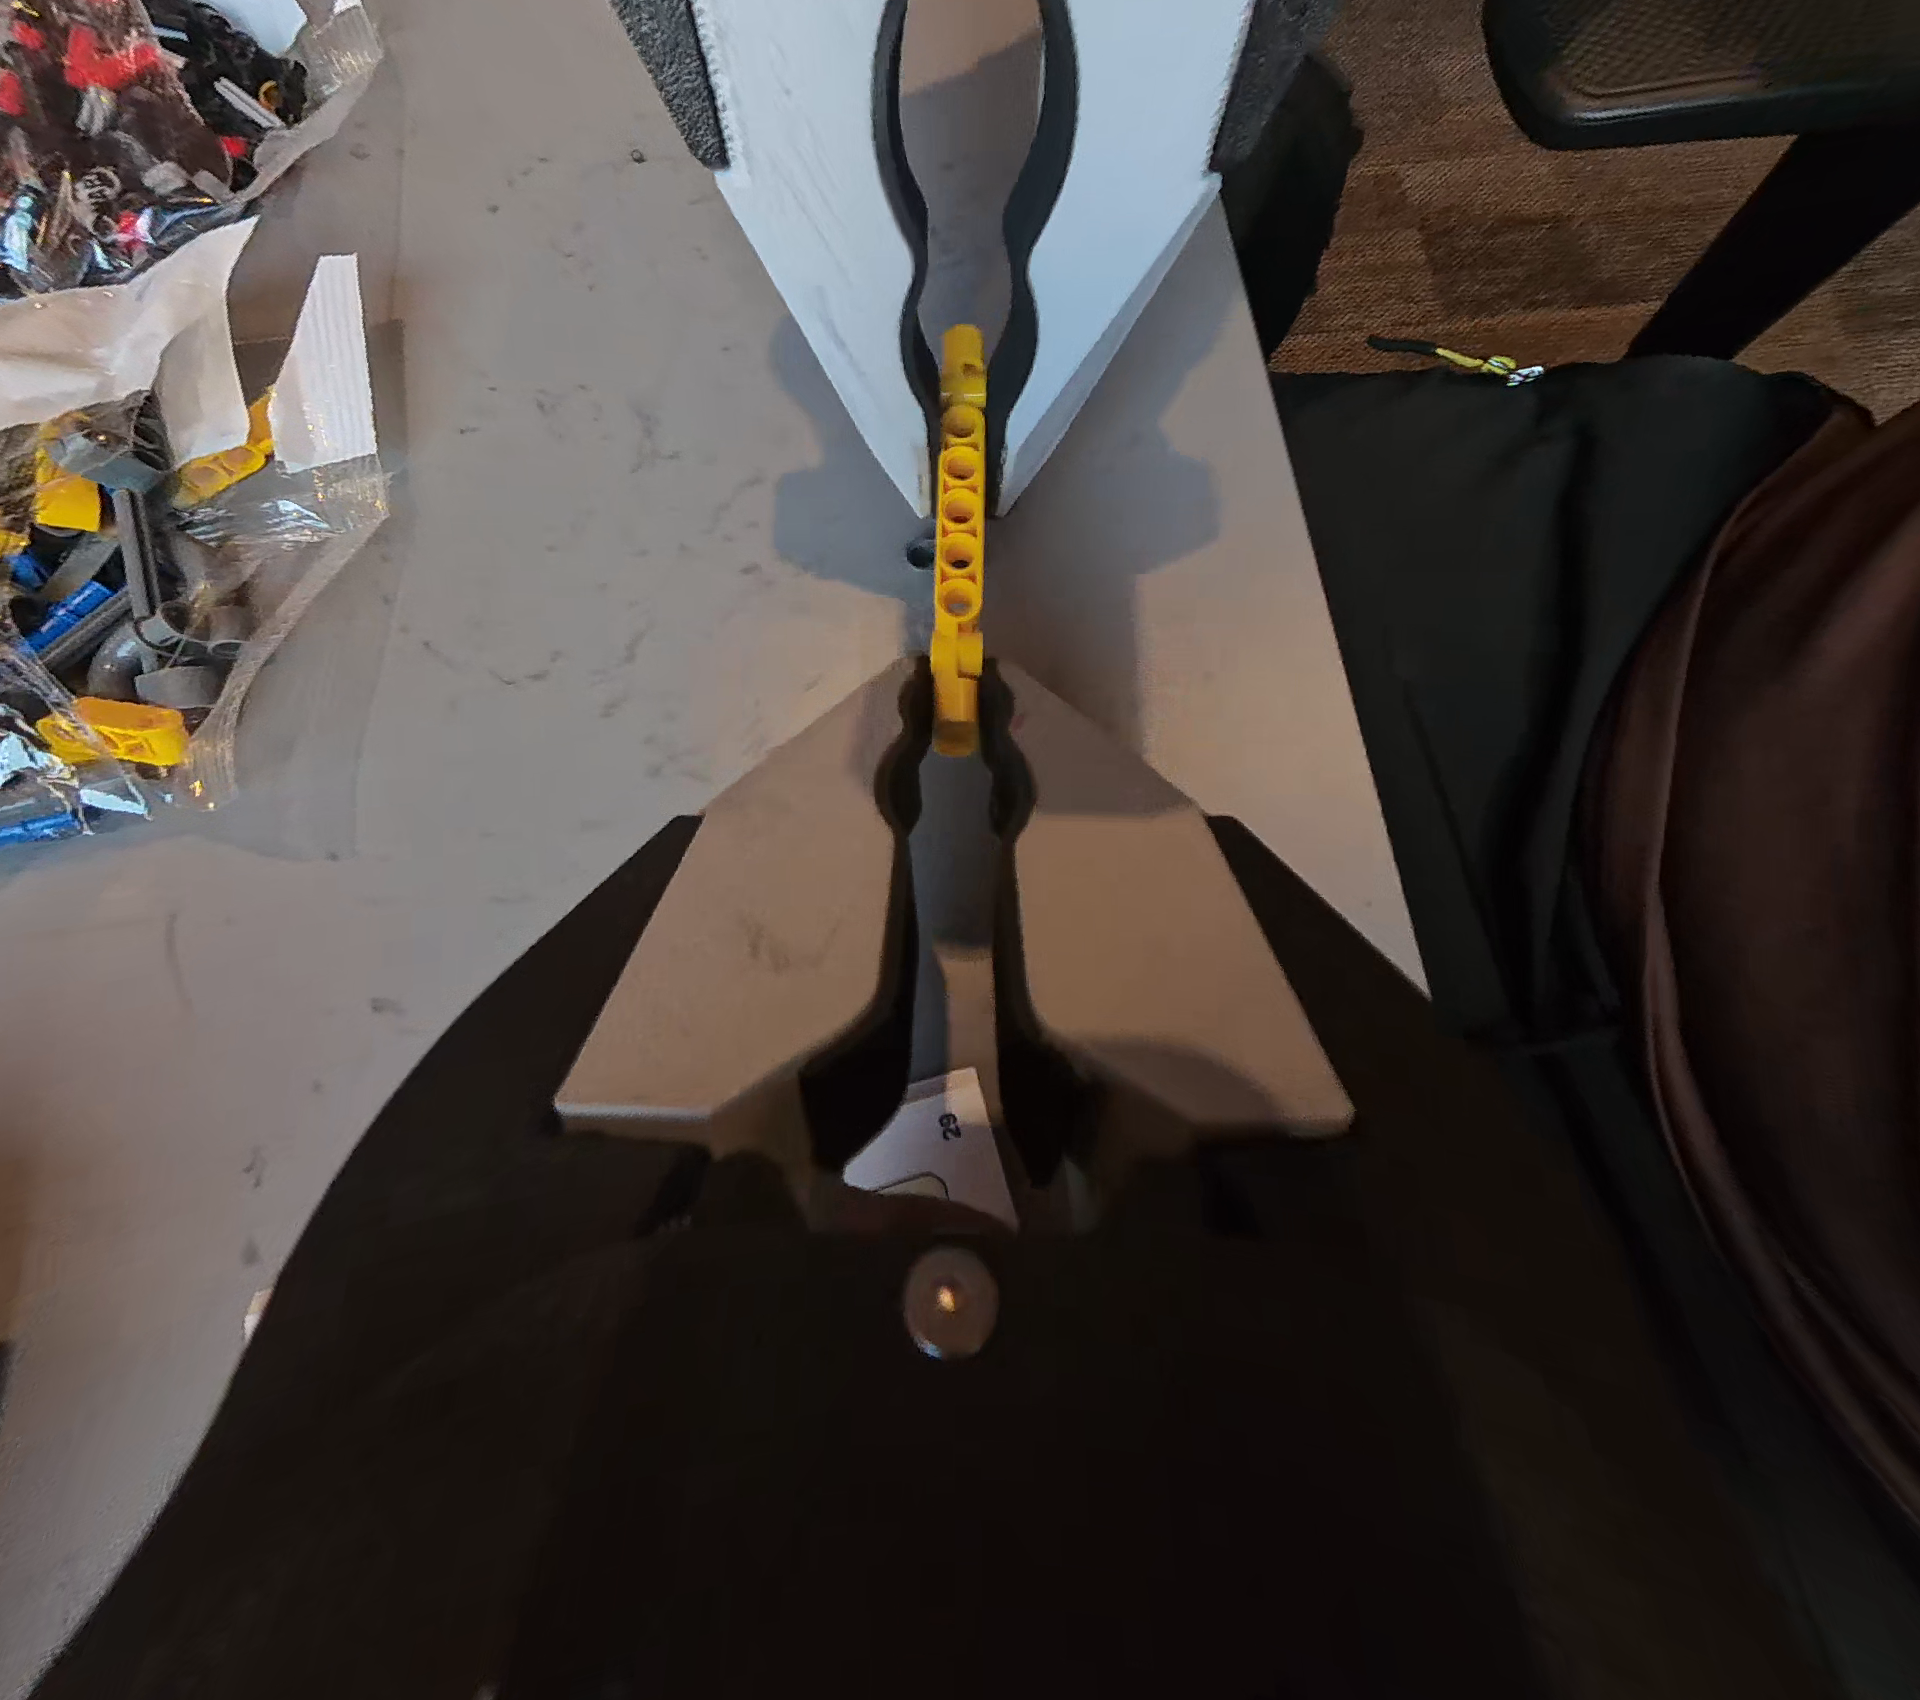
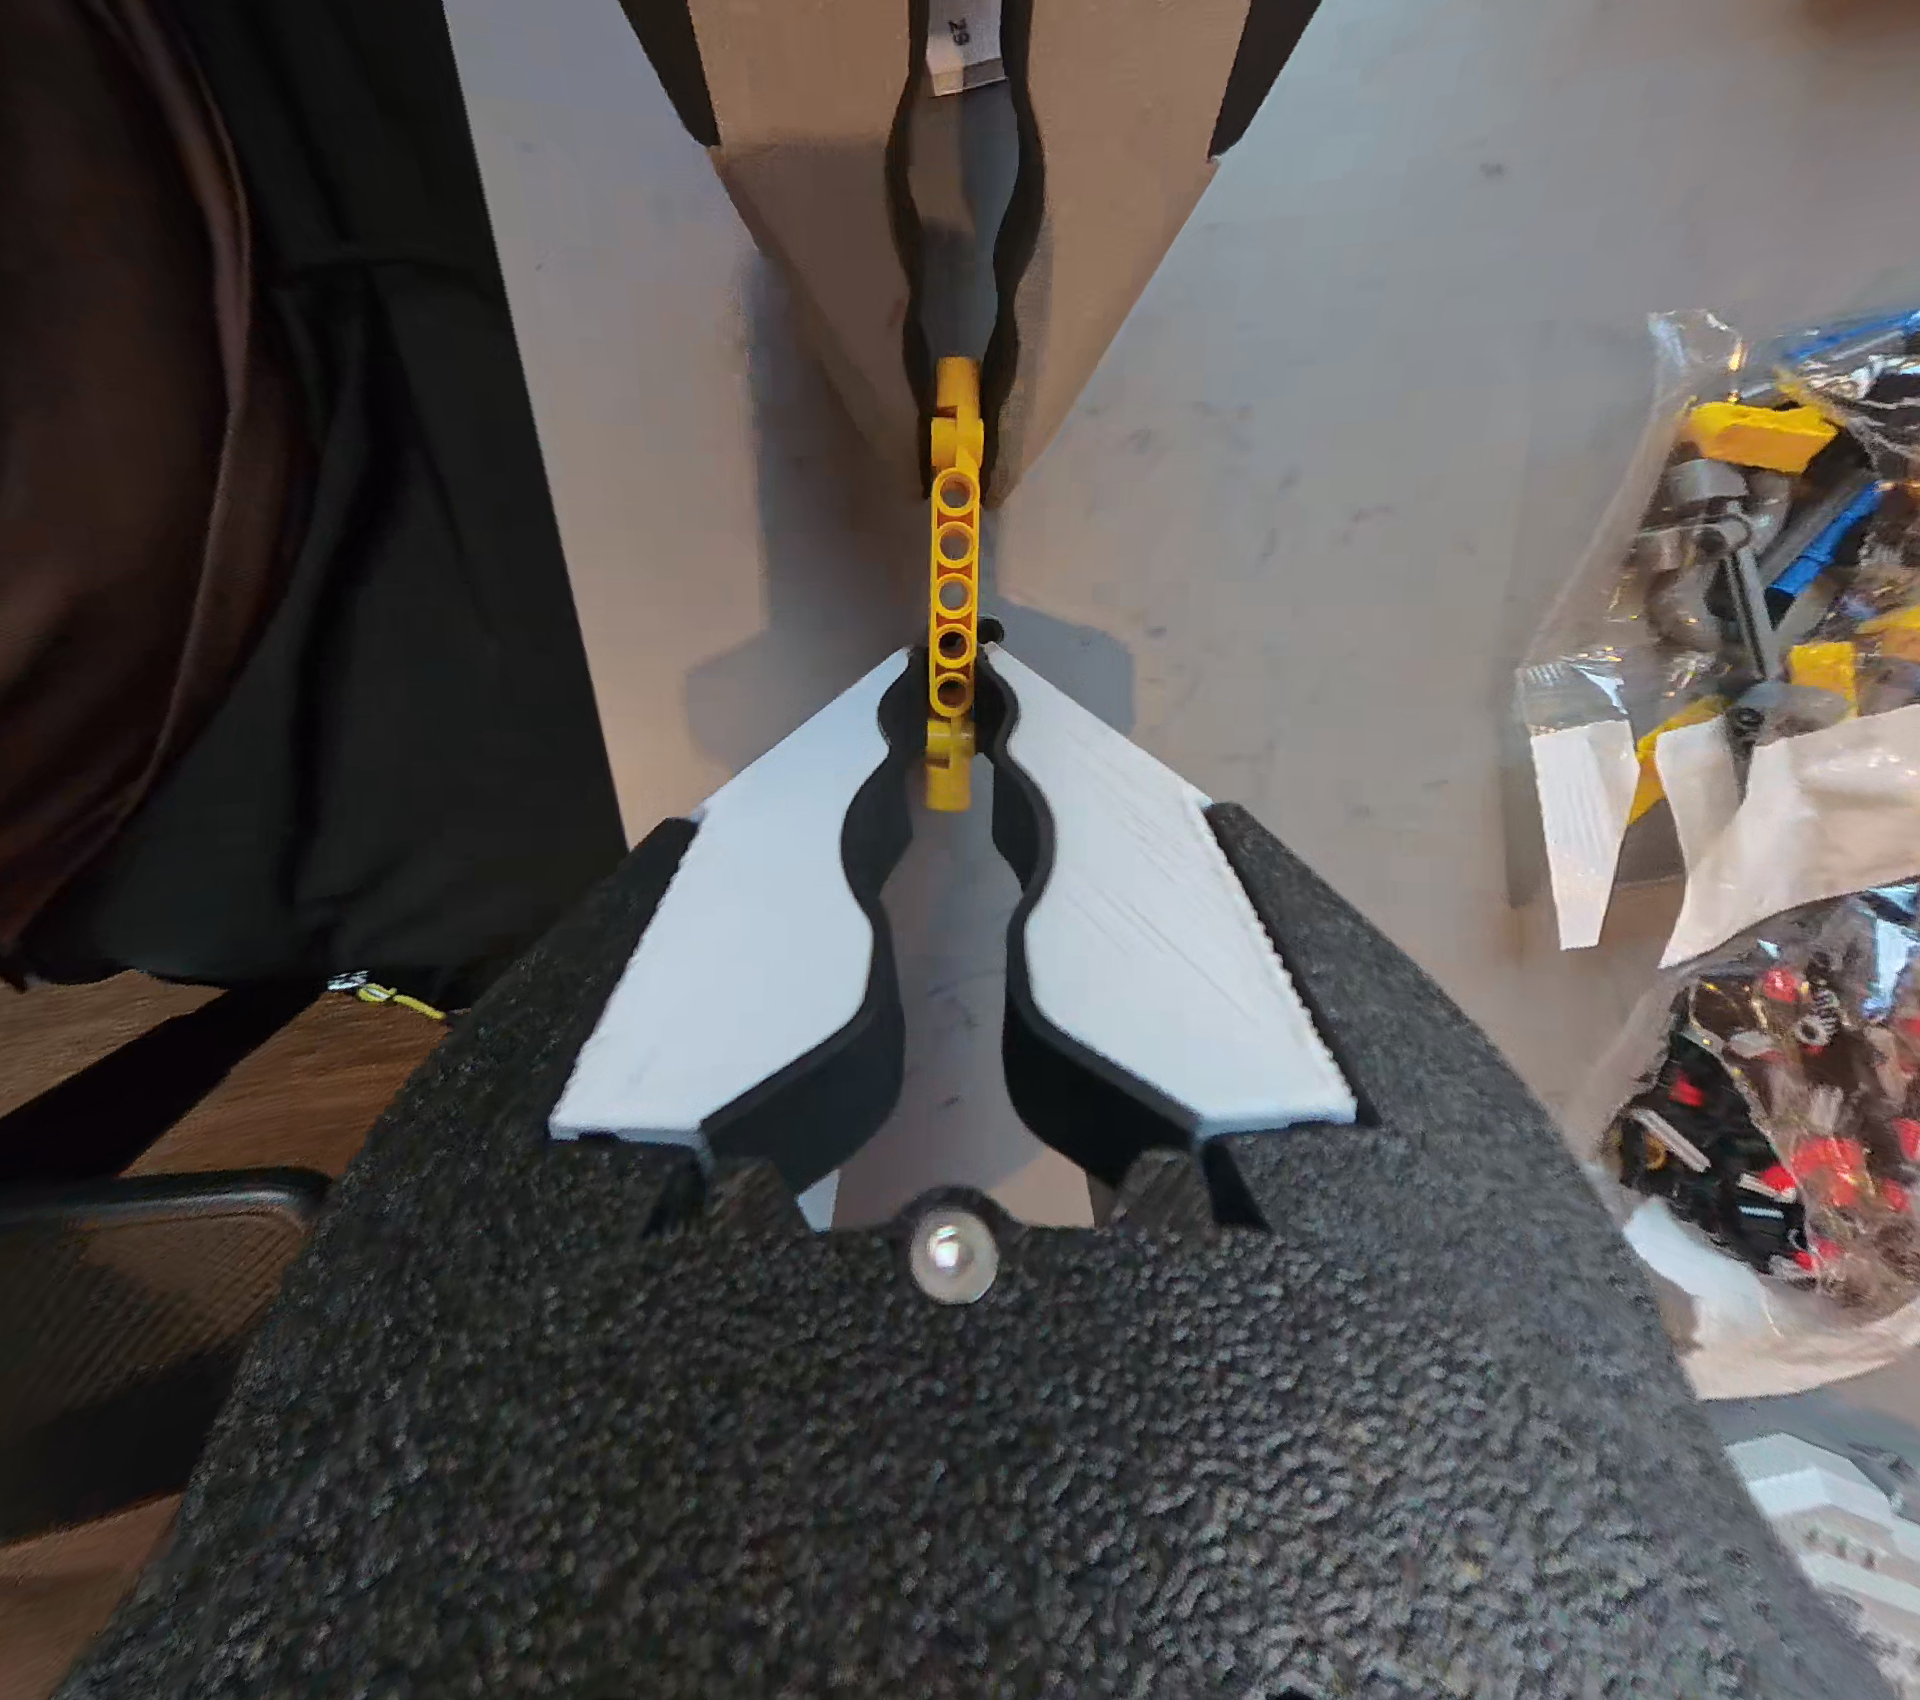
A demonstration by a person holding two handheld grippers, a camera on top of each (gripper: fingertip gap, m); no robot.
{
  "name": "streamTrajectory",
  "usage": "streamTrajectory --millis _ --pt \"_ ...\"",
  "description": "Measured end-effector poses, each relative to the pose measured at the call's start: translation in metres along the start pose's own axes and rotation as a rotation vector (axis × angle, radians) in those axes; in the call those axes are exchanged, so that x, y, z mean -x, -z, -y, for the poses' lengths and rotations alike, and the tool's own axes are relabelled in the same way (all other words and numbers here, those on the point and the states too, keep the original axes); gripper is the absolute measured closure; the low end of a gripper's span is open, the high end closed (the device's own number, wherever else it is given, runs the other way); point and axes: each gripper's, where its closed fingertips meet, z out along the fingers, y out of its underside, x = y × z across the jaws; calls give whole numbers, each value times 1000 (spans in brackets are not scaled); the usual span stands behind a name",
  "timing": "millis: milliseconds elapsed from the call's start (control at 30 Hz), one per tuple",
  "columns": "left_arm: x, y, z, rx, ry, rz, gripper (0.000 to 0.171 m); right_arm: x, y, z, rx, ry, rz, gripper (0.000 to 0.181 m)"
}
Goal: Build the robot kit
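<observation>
A yellow toy-brick beam with a row of round holes [image 1: 958,544] hangs above the grey table [image 1: 582,445], held at both ends. My left gripper [image 1: 956,682], with tan fingers, is shut on its near end. My right gripper [image 1: 961,497], with white fingers, faces it and is shut on the far end. In the right wrist view the beam [image 2: 954,585] runs from my right gripper [image 2: 951,674] up to the left gripper [image 2: 956,487]. A small black piece [image 1: 920,551] shows beside the beam; I cannot tell whether it is attached.
Clear plastic bags of loose yellow, blue, grey, black and red bricks [image 1: 114,424] lie on the table, also in the right wrist view [image 2: 1756,611]. The table edge [image 1: 1320,611] runs close by, with dark clothing [image 1: 1558,715] and a black chair [image 1: 1704,9] beyond. A printed page [image 2: 961,9] lies under the left gripper. The grippers are tip to tip, or close to it.
</observation>
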Motion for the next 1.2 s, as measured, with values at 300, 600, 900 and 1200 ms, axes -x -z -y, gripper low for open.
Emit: streamTrajectory --millis 300,600,900,1200 --pt "-1 -2 -2 -7 19 -6 166 1 -1 -1 88 -1 27 173" --pt "1 -8 -2 30 -11 2 166 3 -8 -2 -43 -144 32 173" --pt "4 -9 -5 29 -3 19 165 -1 -10 1 -15 -149 -18 172" --pt "3 -11 -6 43 -69 70 166 -9 38 -18 -411 -488 -15 132"
